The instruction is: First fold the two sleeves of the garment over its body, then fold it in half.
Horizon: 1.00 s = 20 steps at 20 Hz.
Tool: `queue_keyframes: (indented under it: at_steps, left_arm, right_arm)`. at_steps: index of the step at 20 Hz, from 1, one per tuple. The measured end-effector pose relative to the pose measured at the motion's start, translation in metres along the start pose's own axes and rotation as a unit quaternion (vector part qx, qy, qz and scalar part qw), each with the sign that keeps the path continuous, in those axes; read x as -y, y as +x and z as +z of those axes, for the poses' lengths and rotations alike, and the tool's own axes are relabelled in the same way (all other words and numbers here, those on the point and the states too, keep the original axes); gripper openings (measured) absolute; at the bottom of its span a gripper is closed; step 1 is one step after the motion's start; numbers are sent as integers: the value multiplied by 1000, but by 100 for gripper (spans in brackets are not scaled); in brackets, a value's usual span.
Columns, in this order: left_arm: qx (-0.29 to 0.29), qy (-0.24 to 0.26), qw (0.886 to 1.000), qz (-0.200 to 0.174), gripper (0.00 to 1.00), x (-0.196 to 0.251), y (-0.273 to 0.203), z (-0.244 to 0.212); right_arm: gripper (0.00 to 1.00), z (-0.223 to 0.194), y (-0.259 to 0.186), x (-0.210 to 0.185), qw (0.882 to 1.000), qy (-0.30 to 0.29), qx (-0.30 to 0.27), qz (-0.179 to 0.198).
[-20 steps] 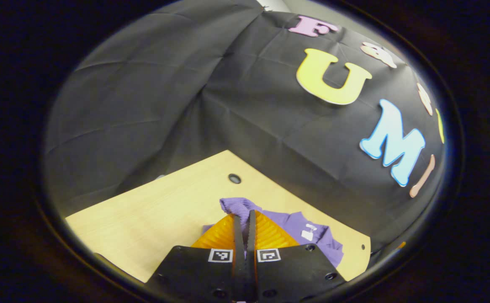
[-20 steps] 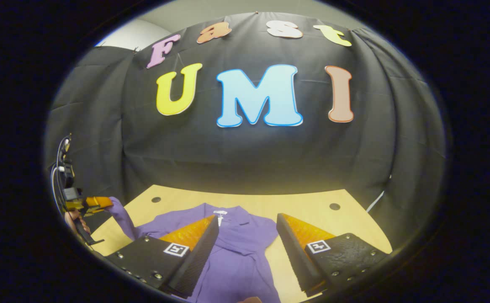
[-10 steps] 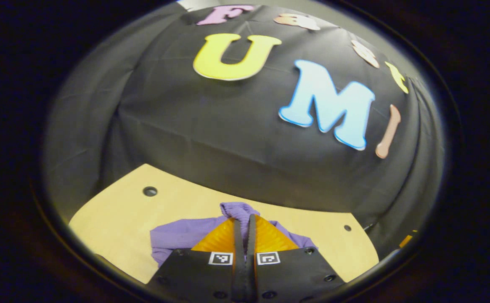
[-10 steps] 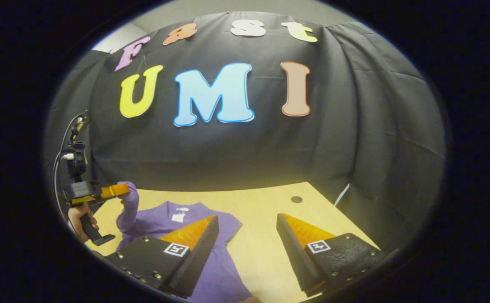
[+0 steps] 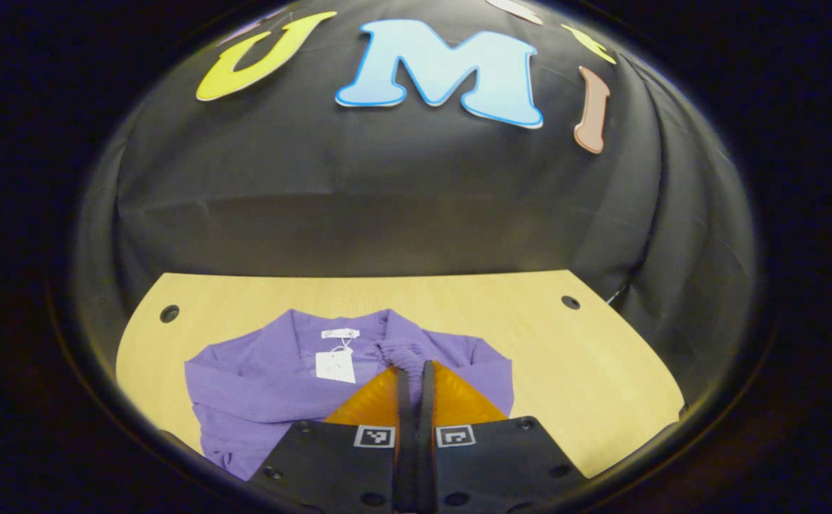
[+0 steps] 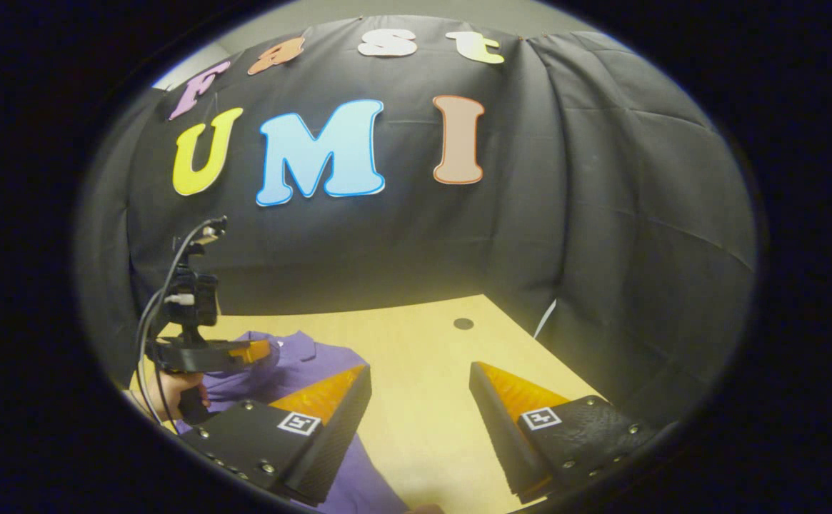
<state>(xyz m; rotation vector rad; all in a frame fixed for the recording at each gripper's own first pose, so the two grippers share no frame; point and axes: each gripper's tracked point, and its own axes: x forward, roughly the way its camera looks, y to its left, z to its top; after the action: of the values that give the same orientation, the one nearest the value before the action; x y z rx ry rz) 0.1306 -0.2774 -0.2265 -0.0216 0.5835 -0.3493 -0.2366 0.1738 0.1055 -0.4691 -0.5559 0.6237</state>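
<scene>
Black cloth backs a pale table (image 5: 601,357) on which the purple garment (image 5: 258,378) is spread, collar toward the wall. One sleeve cuff (image 5: 405,353) is clamped between the closed jaws of the left gripper (image 5: 416,371) and held over the body, evidently so the sleeve can be laid across it. The right gripper (image 6: 419,385) is held with jaws wide apart, empty, above bare table beside the garment, apparently kept ready for the other sleeve.

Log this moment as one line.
left gripper shut on sleeve cuff over purple garment | right gripper open above table
</scene>
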Motion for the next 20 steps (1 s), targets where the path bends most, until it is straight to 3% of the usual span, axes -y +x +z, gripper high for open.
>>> queue_keyframes:
  at_steps: [4,7,8,10,11,13,16,17,20]
  left_arm:
    - [-26,27,999,6,7,12,10,-23]
    - [-31,36,999,5,15,18,13,-32]
    - [-34,35,999,-3,25,23,12,-36]
    - [-35,36,999,-6,34,27,6,-39]
    - [-33,34,999,-8,53,29,0,-41]
    - [-23,41,999,-4,75,29,-14,-43]
    - [-5,40,999,6,97,25,-43,-47]
    - [-1,30,999,10,99,22,-54,-49]
    - [19,11,999,28,99,10,-87,-49]
  right_arm:
    - [87,-3,-2,9,1000,0,0,0]
    - [86,-5,-2,14,1000,4,0,7]
    - [86,-5,-2,14,1000,3,1,11]
    - [87,-7,0,12,1000,-2,2,25]
    - [86,-9,1,12,999,-9,2,31]
    - [86,-14,2,8,999,-22,4,49]
    - [87,-21,0,0,996,-38,12,84]
    - [82,-23,-1,-4,995,-46,15,93]
    - [87,-31,-6,-5,993,-70,24,94]
